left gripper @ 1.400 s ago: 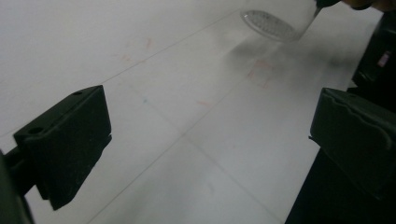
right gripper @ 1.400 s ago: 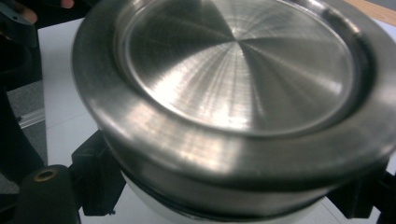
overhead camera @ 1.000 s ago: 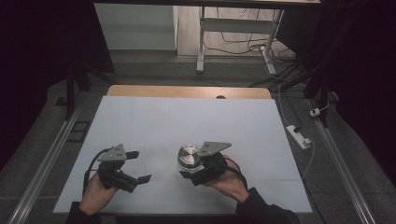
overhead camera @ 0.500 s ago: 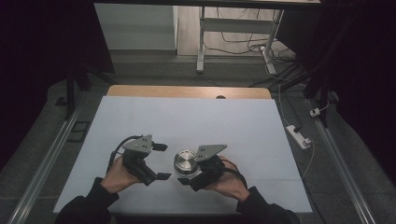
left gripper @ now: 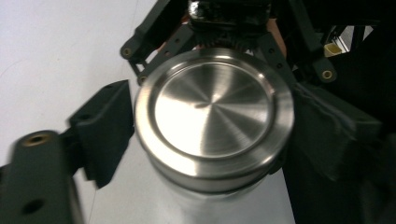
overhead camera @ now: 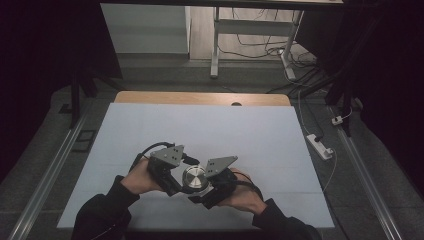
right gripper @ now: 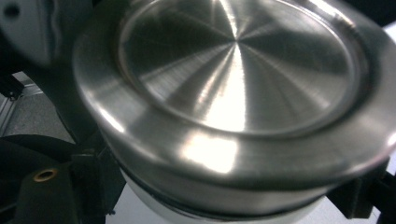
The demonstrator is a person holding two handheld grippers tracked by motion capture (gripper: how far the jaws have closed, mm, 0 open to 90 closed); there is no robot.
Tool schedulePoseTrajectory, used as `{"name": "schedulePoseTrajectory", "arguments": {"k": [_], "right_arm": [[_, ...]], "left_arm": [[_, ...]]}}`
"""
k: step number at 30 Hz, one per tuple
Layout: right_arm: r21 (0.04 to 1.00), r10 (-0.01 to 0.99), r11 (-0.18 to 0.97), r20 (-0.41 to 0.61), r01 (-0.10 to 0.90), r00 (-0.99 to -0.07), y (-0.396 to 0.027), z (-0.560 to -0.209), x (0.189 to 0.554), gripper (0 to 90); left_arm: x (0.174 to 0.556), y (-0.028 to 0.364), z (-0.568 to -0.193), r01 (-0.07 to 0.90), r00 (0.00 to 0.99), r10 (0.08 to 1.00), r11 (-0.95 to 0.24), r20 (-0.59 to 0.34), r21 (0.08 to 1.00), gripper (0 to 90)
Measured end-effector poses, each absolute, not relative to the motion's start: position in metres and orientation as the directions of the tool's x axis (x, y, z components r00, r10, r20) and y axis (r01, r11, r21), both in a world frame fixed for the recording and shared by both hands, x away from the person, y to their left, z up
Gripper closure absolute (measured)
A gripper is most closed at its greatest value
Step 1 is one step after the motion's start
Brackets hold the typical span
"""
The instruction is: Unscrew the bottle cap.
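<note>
Steel, brushed and shiny, the lid [left gripper: 212, 114] of a round container [overhead camera: 194, 179] sits between our two grippers, near the front middle of the white worktop [overhead camera: 250, 130]. Our right gripper [overhead camera: 202, 192] has its fingers clenched on the container's body. Our left gripper [overhead camera: 181, 176] has just been closing, fingers on either side of the lid; whether they press it yet, we cannot tell. We judge opening is in hand: next, clamp firmly, then twist or lift.

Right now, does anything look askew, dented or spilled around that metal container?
Nothing stands out. The metal container stands upright on the white table, its lid level and undented, between the left gripper and right gripper. No spill shows.
</note>
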State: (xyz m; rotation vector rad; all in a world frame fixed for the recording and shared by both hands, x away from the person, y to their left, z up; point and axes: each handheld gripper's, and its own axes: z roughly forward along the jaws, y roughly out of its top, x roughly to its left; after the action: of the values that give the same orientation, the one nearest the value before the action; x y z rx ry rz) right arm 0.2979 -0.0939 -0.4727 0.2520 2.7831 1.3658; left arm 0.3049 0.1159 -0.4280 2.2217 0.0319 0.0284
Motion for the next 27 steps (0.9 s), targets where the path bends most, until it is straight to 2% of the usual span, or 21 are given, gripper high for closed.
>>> {"name": "schedulePoseTrajectory", "arguments": {"k": [6,10,14,17,19,21,23,27], "right_arm": [[0.794,0.212,0.592,0.01,0.137,-0.977,-0.094,-0.473,0.299,15.3],[0.807,0.294,0.562,0.008,0.18,-0.956,-0.095,-0.471,0.301,15.3],[0.813,0.408,0.528,0.008,0.244,-0.913,-0.096,-0.47,0.303,15.3],[0.822,0.419,0.514,0.008,0.245,-0.908,-0.098,-0.469,0.302,15.3],[0.828,0.401,0.509,0.012,0.234,-0.916,-0.098,-0.467,0.3,15.3],[0.836,0.379,0.502,0.017,0.221,-0.925,-0.099,-0.465,0.299,15.3],[0.845,0.358,0.488,0.037,0.221,-0.933,-0.101,-0.464,0.299,15.3],[0.855,0.282,0.471,0.086,0.216,-0.956,-0.104,-0.463,0.302,15.3]], "left_arm": [[0.296,0.11,-0.426,0.077,0.986,0.166,-0.606,0.03,0.792,20.4],[0.288,0.101,-0.425,0.169,0.94,0.337,-0.571,0.042,0.803,20.4],[0.277,0.084,-0.426,0.254,0.85,0.523,-0.513,0.064,0.82,20.2],[0.275,0.079,-0.423,0.234,0.85,0.52,-0.521,0.087,0.82,11.3],[0.279,0.085,-0.415,0.224,0.888,0.458,-0.518,0.047,0.826,3.3],[0.28,0.096,-0.409,0.193,0.916,0.398,-0.526,0.039,0.829,5.1],[0.282,0.107,-0.405,0.181,0.92,0.389,-0.529,0.048,0.829,5.6],[0.292,0.127,-0.405,0.167,0.965,0.261,-0.492,-0.039,0.854,9.1]]}}
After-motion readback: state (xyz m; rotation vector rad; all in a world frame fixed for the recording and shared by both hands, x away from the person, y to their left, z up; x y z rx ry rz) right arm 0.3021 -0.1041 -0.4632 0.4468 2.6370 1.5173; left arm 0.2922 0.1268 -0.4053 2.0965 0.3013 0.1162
